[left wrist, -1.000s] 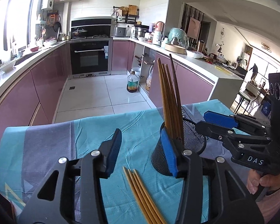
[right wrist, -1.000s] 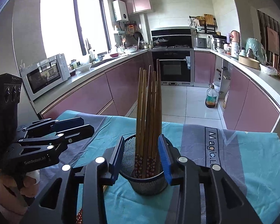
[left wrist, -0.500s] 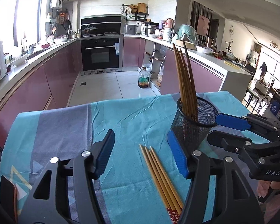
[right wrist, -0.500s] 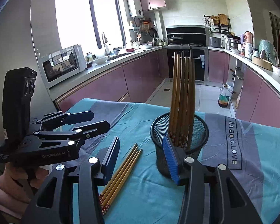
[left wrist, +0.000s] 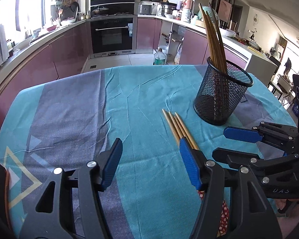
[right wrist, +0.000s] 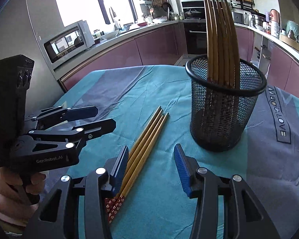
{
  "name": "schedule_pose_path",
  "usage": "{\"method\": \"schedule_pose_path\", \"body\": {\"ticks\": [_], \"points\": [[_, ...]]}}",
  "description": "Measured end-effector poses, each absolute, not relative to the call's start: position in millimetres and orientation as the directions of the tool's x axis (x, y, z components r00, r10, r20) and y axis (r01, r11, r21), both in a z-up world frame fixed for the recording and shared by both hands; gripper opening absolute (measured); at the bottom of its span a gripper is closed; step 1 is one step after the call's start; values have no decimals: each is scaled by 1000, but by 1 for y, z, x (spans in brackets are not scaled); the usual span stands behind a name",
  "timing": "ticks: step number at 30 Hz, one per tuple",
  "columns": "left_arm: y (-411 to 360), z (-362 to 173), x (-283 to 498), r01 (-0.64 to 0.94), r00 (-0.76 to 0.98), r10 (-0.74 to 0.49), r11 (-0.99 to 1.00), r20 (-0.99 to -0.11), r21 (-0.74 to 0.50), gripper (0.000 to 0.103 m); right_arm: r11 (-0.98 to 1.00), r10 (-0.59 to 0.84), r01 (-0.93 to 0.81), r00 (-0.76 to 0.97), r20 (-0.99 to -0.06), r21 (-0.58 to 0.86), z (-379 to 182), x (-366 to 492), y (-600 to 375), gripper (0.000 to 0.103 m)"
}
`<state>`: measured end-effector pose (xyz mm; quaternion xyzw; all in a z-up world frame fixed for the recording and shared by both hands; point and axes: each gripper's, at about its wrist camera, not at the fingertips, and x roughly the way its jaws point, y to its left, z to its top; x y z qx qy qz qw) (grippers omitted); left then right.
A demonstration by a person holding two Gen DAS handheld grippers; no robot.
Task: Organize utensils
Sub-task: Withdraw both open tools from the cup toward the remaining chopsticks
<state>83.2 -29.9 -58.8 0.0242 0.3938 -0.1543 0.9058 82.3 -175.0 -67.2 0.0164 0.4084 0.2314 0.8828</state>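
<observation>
A black mesh holder (left wrist: 222, 95) (right wrist: 224, 107) stands upright on the teal cloth with several wooden chopsticks (left wrist: 212, 39) (right wrist: 221, 39) standing in it. Several more chopsticks (left wrist: 178, 127) (right wrist: 147, 139) with red patterned ends lie flat on the cloth beside it. My left gripper (left wrist: 150, 163) is open and empty, low over the cloth, its right finger over the lying chopsticks; it also shows in the right wrist view (right wrist: 101, 117). My right gripper (right wrist: 151, 169) is open and empty, short of the holder, its left finger next to the lying chopsticks; it also shows in the left wrist view (left wrist: 235, 142).
The table wears a teal and grey cloth (left wrist: 89, 103) with "Magic LOVE" lettering (right wrist: 279, 115). Behind it are purple kitchen cabinets, an oven (left wrist: 111, 35) and a microwave (right wrist: 67, 41). A brown object (left wrist: 6, 189) sits at the cloth's left edge.
Both grippers have drawn back from the mesh holder, which the right gripper's open fingers had flanked. The holder now stands free, and the lying chopsticks show in full.
</observation>
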Motion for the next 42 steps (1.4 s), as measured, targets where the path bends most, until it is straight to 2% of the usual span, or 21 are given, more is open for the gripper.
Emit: {"method": "schedule_pose_path", "body": {"ticks": [14, 17, 31, 37, 40, 42], "points": [[-31, -74, 82, 300, 613, -258, 950, -747, -81, 59, 911, 334, -396, 537, -775, 119, -88, 82, -160, 35], [-34, -75, 81, 318, 604, -268, 945, -750, -82, 59, 916, 311, -389, 536, -785, 97, -89, 83, -161, 28], [-61, -94, 86, 385, 543, -294, 920, -786, -78, 60, 910, 346, -387, 520, -781, 146, -89, 82, -175, 25], [-62, -96, 84, 392, 539, -264, 919, -800, -39, 51, 909, 347, -391, 519, -781, 145, -88, 82, -178, 25], [-67, -97, 83, 396, 552, -239, 918, -798, -1, 50, 911, 341, -389, 523, -781, 137, -88, 84, -176, 25], [-66, -97, 84, 394, 551, -246, 919, -797, -11, 43, 912, 333, -389, 526, -783, 127, -88, 85, -172, 25]]}}
